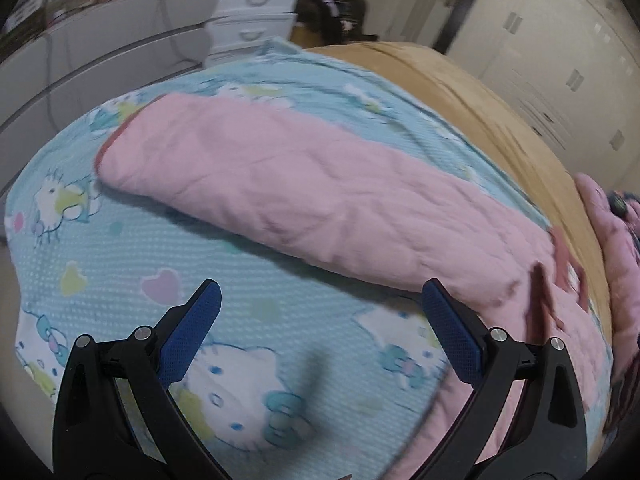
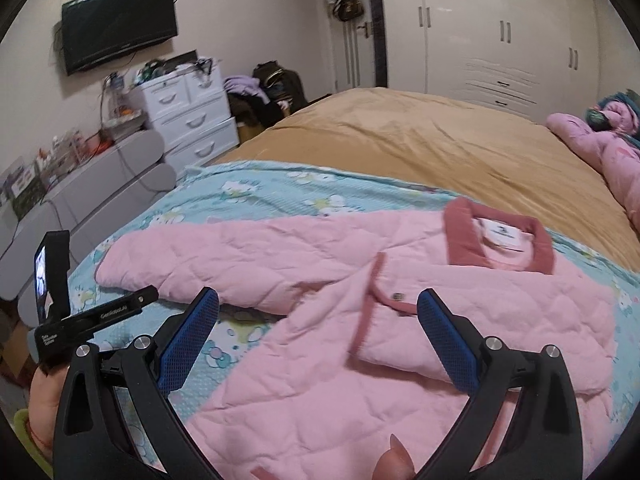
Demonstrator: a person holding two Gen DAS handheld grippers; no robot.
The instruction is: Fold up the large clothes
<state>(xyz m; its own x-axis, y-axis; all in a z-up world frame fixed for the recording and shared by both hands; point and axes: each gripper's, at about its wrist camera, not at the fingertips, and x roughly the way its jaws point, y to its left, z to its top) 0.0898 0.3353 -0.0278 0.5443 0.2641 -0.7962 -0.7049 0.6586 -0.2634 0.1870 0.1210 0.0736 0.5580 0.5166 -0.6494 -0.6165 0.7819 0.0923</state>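
A pink quilted jacket [image 2: 400,304] with a darker pink collar [image 2: 500,236] lies on a blue cartoon-print blanket [image 2: 248,196]. One sleeve [image 1: 304,184] stretches out long to the left; the other sleeve is folded across the chest. My left gripper [image 1: 322,308] hovers open over the blanket [image 1: 120,264], just short of the outstretched sleeve, nothing between its blue pads. My right gripper [image 2: 318,312] is open above the jacket's front near a snap button [image 2: 397,295]. In the right wrist view the left gripper's body [image 2: 72,320] and the hand [image 2: 44,396] holding it show at the left.
The blanket covers part of a bed with a tan sheet [image 2: 420,140]. A pink bundle of bedding [image 2: 600,152] sits at the bed's right. White drawers [image 2: 188,116], a grey bench [image 2: 100,192], a wall TV [image 2: 116,24] and wardrobes [image 2: 500,32] surround the bed.
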